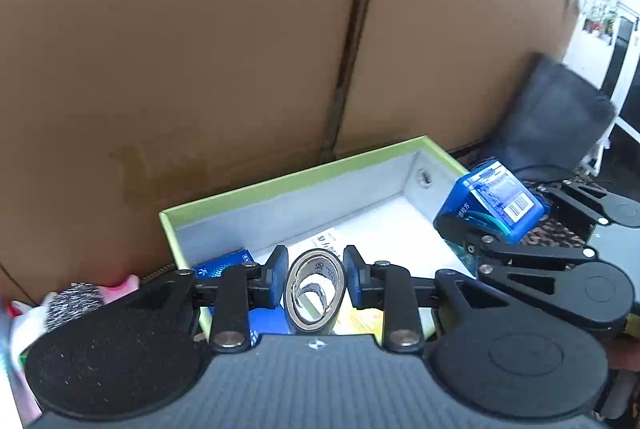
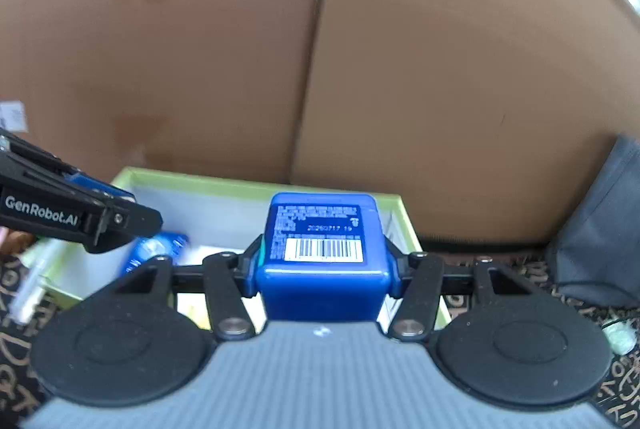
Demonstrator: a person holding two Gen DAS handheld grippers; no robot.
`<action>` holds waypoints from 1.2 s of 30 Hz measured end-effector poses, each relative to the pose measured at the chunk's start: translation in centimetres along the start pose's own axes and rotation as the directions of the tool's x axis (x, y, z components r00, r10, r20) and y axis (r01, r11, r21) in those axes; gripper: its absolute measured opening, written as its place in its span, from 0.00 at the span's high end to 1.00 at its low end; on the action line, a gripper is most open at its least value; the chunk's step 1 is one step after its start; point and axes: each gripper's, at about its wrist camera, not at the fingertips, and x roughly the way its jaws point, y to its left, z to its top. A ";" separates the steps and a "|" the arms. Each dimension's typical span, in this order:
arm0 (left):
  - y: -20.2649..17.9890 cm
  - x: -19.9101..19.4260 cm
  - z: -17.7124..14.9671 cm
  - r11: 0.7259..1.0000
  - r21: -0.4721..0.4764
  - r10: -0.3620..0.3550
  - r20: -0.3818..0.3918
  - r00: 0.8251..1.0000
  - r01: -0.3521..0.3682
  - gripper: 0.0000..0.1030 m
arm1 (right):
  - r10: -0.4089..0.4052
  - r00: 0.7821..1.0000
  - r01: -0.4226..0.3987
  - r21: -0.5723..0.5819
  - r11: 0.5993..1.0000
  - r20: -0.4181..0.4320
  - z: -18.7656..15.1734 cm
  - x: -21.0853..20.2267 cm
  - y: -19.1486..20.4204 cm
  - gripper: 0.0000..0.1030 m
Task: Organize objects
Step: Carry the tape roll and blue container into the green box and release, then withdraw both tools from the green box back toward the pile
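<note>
In the left wrist view my left gripper (image 1: 315, 275) is shut on a roll of tape (image 1: 315, 289), squeezed to an oval and held above a green-rimmed box (image 1: 280, 185). The box has grey inner walls, with a blue card (image 1: 222, 265) and printed papers (image 1: 362, 233) on its white floor. In the right wrist view my right gripper (image 2: 325, 261) is shut on a blue square container (image 2: 324, 253) with a barcode label, held over the box's right side (image 2: 406, 225). That container (image 1: 494, 203) and the right gripper (image 1: 464, 229) show at the right of the left view.
A tall cardboard wall (image 1: 200, 49) stands right behind the box. A dark grey bag (image 1: 556, 113) leans at the right. A steel scourer (image 1: 72, 305) and pink items lie left of the box. The surface is a dark patterned cloth (image 2: 532, 277). The left gripper's side (image 2: 76, 219) crosses the right view.
</note>
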 end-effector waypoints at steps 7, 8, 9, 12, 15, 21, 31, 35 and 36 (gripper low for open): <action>1.0 3.5 -0.7 1.000 -0.017 0.025 -0.046 0.999 -0.026 0.66 | 0.042 0.993 -0.043 -0.011 0.999 -0.114 -0.2 4.9 -0.1 0.45; 1.2 3.6 -0.8 0.999 -0.030 0.022 -0.040 0.999 -0.023 0.59 | 0.044 0.992 -0.047 -0.023 0.999 -0.122 -0.3 5.3 0.1 0.41; 1.3 3.5 -0.9 0.999 -0.035 0.018 -0.029 0.999 -0.019 0.36 | 0.031 0.992 -0.035 -0.028 0.999 -0.119 -0.5 5.3 -0.6 0.26; 1.5 1.6 -1.5 0.998 -0.055 0.032 0.055 0.998 -0.029 0.18 | -0.015 0.999 0.013 -0.054 0.998 -0.046 -0.6 3.7 -0.2 0.09; 2.2 -0.3 -2.1 0.997 -0.070 0.032 0.074 0.997 -0.026 0.18 | -0.043 0.999 0.045 -0.051 0.998 0.033 -0.3 1.0 0.0 0.00; 3.5 -5.1 -5.1 0.991 -0.132 0.037 0.086 0.996 -0.025 0.17 | 0.022 0.990 -0.015 -0.049 0.999 0.141 -0.6 -4.4 1.8 0.00; 6.8 -14.1 -13.9 0.965 -0.205 0.185 0.104 0.977 -0.161 0.17 | 0.177 0.964 -0.175 -0.024 0.984 0.199 -4.4 -10.3 9.0 0.00; 8.7 -16.2 -16.5 0.938 -0.274 0.243 0.086 0.966 -0.212 0.17 | 0.279 0.946 -0.290 0.047 0.956 0.164 -6.0 -10.7 12.3 0.00; 9.3 -16.7 -17.2 0.930 -0.292 0.256 0.080 0.963 -0.223 0.17 | 0.301 0.941 -0.313 0.061 0.948 0.154 -6.6 -10.7 13.3 0.00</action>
